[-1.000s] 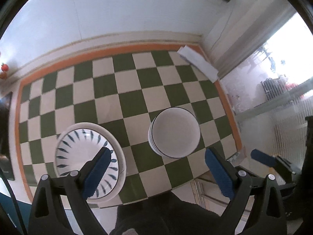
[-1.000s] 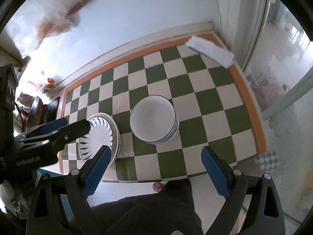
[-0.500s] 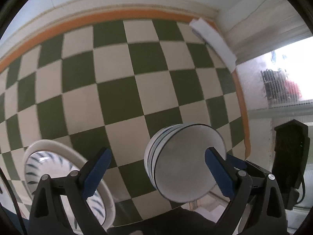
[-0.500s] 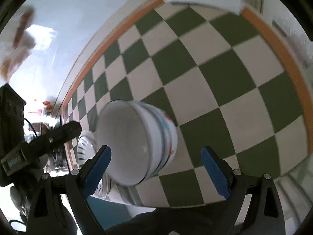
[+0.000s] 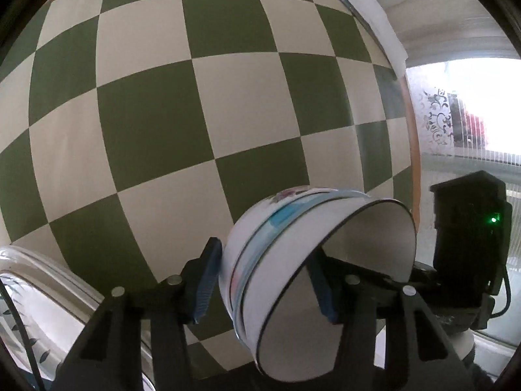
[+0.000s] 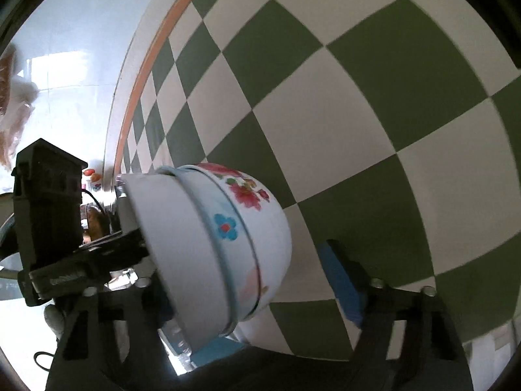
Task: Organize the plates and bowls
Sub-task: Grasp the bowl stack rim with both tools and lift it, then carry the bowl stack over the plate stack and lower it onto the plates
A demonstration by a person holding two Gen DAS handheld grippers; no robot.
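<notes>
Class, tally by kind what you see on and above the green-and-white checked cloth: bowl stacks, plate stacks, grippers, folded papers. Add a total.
Stack of nested white bowls, outermost flowered: 1
Stack of white plates with dark leaf marks: 1
Black two-finger grippers with blue pads, left gripper and right gripper: 2
Folded white paper: 1
Total: 5

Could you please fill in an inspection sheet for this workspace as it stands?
Surface: green and cream checkered tablecloth with an orange border.
Job's things: bowl stack, outer bowl flowered; leaf-patterned plate to its left.
Clutter: folded white paper at the far right edge.
Grippers: left gripper straddles the stack's wall, apparently closed on it; right gripper straddles the opposite wall, its visible pad apart from the bowls.
Cables: thin black cable over the plate.
Surroundings: white wall; bright window.
</notes>
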